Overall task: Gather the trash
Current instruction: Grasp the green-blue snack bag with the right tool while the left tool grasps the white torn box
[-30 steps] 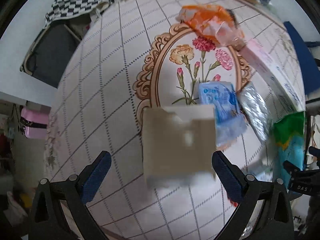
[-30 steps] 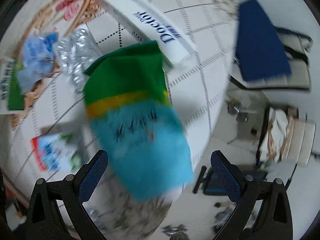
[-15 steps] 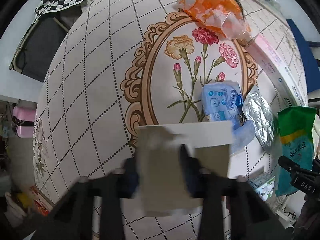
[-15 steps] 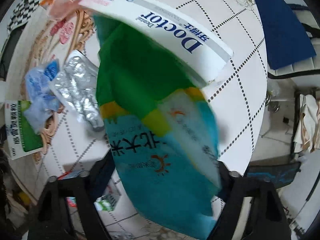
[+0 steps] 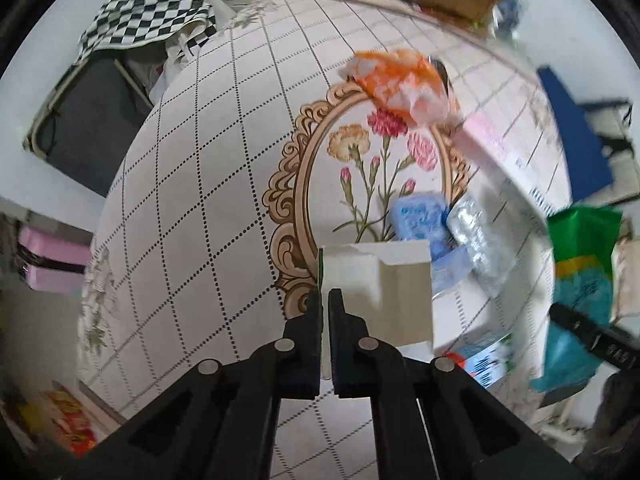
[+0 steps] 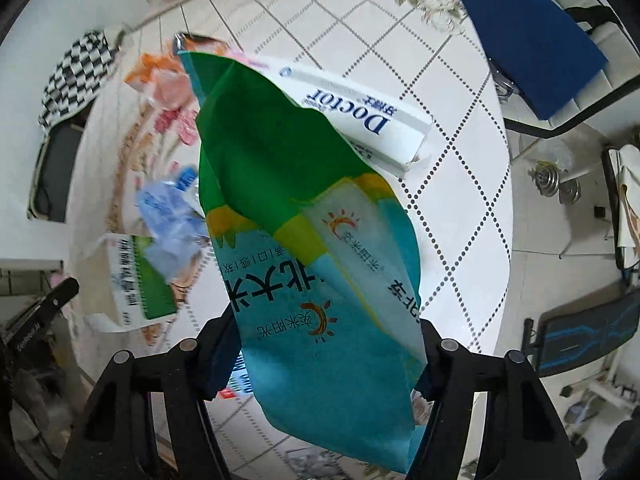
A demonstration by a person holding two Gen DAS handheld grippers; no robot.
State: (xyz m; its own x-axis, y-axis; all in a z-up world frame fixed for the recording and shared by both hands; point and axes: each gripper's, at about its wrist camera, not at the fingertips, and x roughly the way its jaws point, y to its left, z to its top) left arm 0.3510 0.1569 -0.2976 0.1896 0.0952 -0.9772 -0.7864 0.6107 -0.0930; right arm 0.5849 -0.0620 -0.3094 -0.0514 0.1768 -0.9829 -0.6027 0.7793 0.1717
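My left gripper (image 5: 325,300) is shut on the edge of a flattened white carton (image 5: 380,284) with a green printed face, held above the round table; the carton also shows in the right wrist view (image 6: 140,280). My right gripper (image 6: 320,344) is shut on a green and blue plastic bag (image 6: 312,240), lifted off the table; the bag also shows in the left wrist view (image 5: 580,272). Other trash lies on the table: an orange wrapper (image 5: 404,80), a blue packet (image 5: 420,216), a foil wrapper (image 5: 476,236) and a long white "Doctor" box (image 6: 360,116).
The round table (image 5: 192,200) has a tablecloth with a flower print. A small milk carton (image 5: 484,360) lies near its front edge. A chair with a checkered cloth (image 5: 140,12) stands at the far left. A blue chair (image 6: 528,28) stands on the right.
My left gripper closed on the white carton and lifted it. My right gripper closed on the green and blue bag and raised it off the table.
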